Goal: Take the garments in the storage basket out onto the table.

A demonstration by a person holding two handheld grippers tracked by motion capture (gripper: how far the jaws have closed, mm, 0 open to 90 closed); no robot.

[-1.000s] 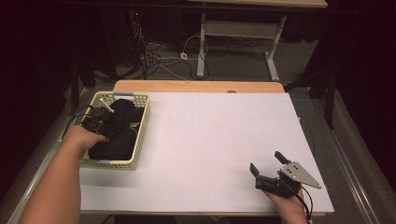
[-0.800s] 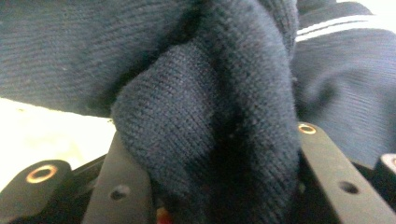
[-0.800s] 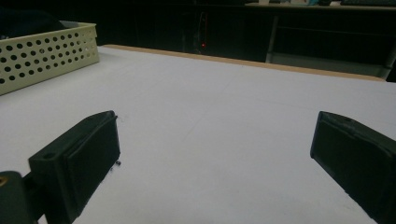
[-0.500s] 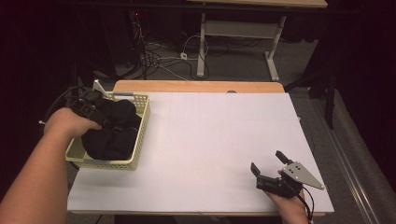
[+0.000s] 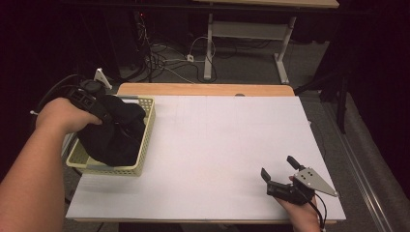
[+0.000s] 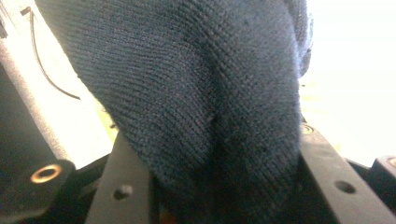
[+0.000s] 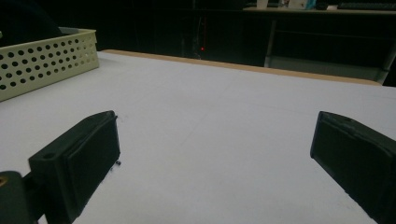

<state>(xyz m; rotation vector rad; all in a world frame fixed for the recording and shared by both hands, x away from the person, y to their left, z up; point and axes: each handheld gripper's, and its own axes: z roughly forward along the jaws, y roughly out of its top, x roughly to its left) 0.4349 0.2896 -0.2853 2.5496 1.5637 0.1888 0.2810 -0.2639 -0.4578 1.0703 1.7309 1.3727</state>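
Clamped in my left claw [image 5: 99, 108], the dark knitted garment [image 6: 196, 93] hangs from its jaws over the yellow basket [image 5: 145, 140], bunched between them.

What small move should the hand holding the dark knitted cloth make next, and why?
Probably lift a little higher: the left gripper is clamped on the dark knitted cloth, whose bulk hangs inside the pale yellow perforated plastic basket. Then carry it over the white table.

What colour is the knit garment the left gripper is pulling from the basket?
Dark navy knit garment, clearest in the left gripper view.
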